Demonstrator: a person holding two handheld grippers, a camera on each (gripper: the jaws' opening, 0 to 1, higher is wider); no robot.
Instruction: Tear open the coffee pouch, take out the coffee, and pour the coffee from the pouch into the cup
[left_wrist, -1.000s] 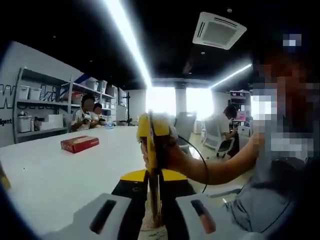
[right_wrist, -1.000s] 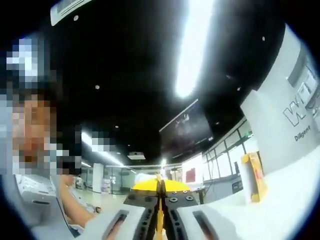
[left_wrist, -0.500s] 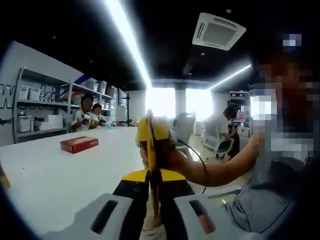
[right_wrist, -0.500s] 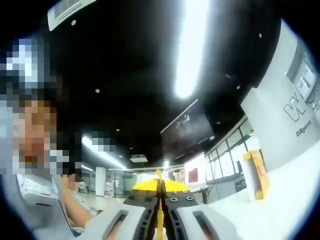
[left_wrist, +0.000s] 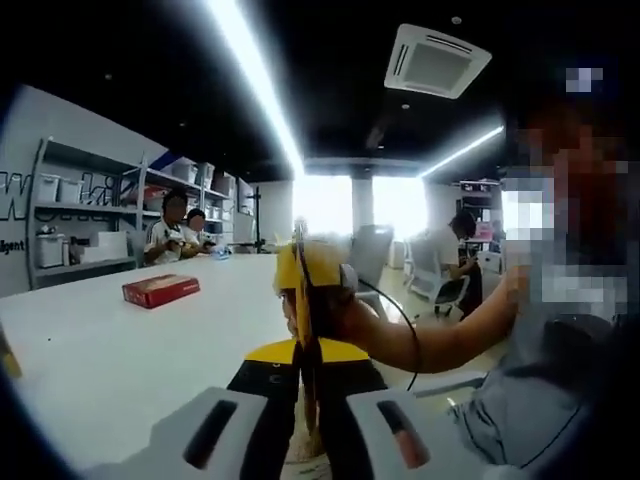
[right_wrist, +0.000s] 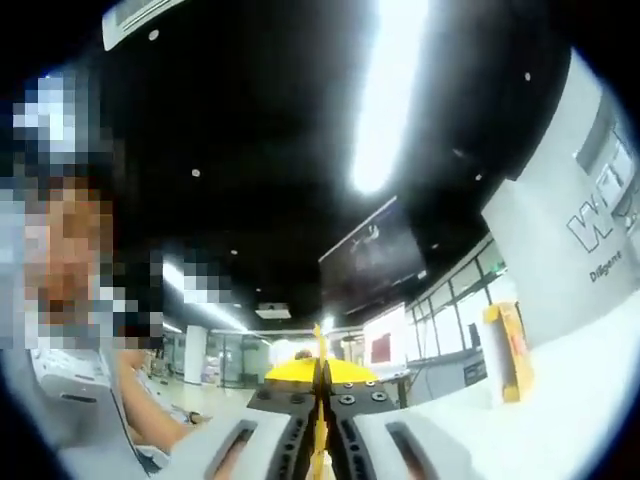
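Observation:
The coffee pouch (left_wrist: 303, 330) is held up in the air and I see it edge-on, as a thin brownish-yellow strip. My left gripper (left_wrist: 305, 440) is shut on its lower part. The right gripper (left_wrist: 306, 265), yellow and held in a person's hand, grips the pouch's far end at the middle of the left gripper view. In the right gripper view my right gripper (right_wrist: 318, 440) is shut on the same thin yellow pouch (right_wrist: 319, 345), whose edge sticks up between the jaws.
A white table (left_wrist: 120, 350) stretches to the left, with a red box (left_wrist: 160, 290) lying on it. A yellow box (right_wrist: 505, 350) stands on the table by the wall. Shelves (left_wrist: 80, 215) line the left wall. People sit at the far end, and office chairs (left_wrist: 440, 275) stand to the right.
Both grippers stay shut on the pouch. The views have wobbled slightly, and the pouch edge shows a little higher in the right gripper view.

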